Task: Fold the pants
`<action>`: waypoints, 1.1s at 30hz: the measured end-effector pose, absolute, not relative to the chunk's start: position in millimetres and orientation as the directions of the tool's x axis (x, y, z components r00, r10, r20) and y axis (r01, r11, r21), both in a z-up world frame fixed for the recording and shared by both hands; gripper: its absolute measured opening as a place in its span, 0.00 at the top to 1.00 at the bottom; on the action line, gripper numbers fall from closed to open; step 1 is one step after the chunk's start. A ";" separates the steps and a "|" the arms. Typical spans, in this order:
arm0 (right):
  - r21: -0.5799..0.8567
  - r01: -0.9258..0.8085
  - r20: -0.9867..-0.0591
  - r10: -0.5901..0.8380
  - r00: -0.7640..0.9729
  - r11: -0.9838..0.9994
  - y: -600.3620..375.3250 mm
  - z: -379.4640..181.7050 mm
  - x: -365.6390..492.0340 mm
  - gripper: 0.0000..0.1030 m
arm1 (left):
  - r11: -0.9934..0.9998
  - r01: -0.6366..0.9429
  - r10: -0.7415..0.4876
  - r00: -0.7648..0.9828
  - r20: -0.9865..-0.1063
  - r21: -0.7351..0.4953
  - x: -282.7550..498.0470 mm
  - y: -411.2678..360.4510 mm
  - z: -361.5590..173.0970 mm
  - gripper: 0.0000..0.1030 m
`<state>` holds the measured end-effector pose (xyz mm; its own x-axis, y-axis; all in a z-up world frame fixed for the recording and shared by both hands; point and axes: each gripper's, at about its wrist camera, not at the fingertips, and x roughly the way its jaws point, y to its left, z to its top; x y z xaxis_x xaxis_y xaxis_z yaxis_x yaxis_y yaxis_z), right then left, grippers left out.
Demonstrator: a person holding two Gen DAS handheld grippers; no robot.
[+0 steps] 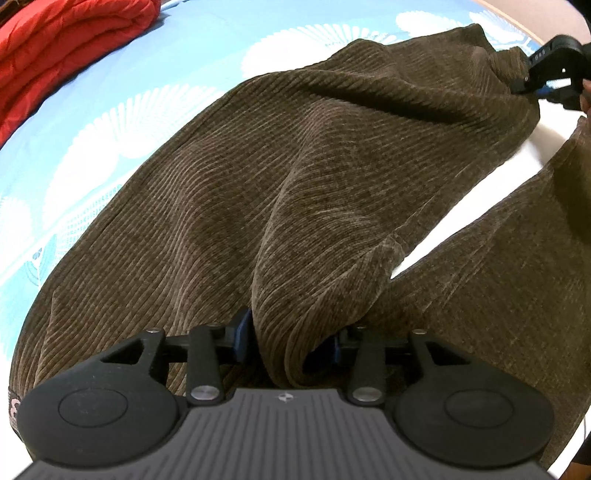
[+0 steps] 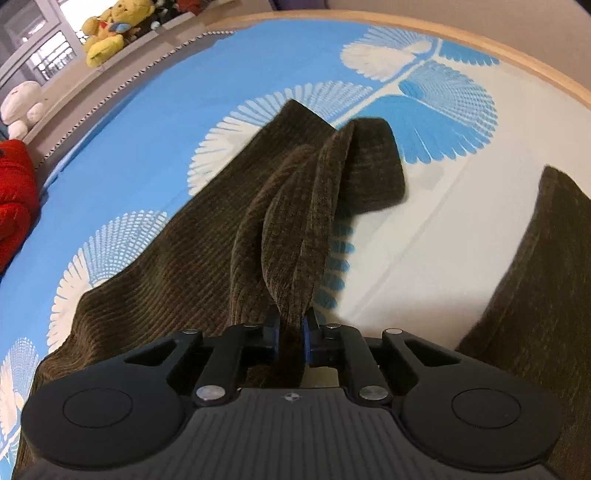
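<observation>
Dark brown corduroy pants (image 1: 295, 166) lie spread on a blue and white bedsheet (image 1: 129, 92). A thick raised fold of one leg sits between the jaws of my left gripper (image 1: 288, 339), which stand apart and open. My right gripper (image 2: 290, 336) is shut on a narrow pinched ridge of the same leg (image 2: 295, 221) near its hem, and the cloth rises from the sheet to the pads. In the left wrist view the right gripper (image 1: 535, 83) appears at the far top right, clamped on the hem. The other leg (image 2: 535, 277) lies flat to the right.
A folded red quilt (image 1: 55, 44) lies at the far left of the bed. Plush toys, one yellow (image 2: 110, 29) and one white (image 2: 22, 107), sit on a ledge beyond the bed. A wooden bed edge (image 2: 480, 44) runs along the far side.
</observation>
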<state>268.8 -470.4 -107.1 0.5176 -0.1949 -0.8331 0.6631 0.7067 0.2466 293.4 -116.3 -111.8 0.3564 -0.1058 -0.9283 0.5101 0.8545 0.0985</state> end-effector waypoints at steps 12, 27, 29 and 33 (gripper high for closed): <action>0.174 0.613 -0.739 -0.309 0.599 0.771 -453.5 -73.1 278.8 0.90 | 0.849 0.521 -0.126 0.357 -0.926 0.086 294.4 -107.9 -111.7 0.62; 0.183 0.640 -0.799 -0.266 0.539 0.746 -461.5 -88.2 279.4 0.90 | 0.844 0.529 -0.123 0.361 -0.924 0.094 293.2 -111.6 -109.0 0.69; 0.182 0.639 -0.798 -0.267 0.540 0.748 -461.3 -88.0 279.9 0.89 | 0.844 0.528 -0.122 0.359 -0.925 0.094 294.2 -111.3 -110.3 0.69; 0.197 0.630 -0.805 -0.243 0.541 0.751 -463.6 -90.7 279.3 0.86 | 0.846 0.526 -0.127 0.356 -0.926 0.086 294.9 -108.0 -111.9 0.80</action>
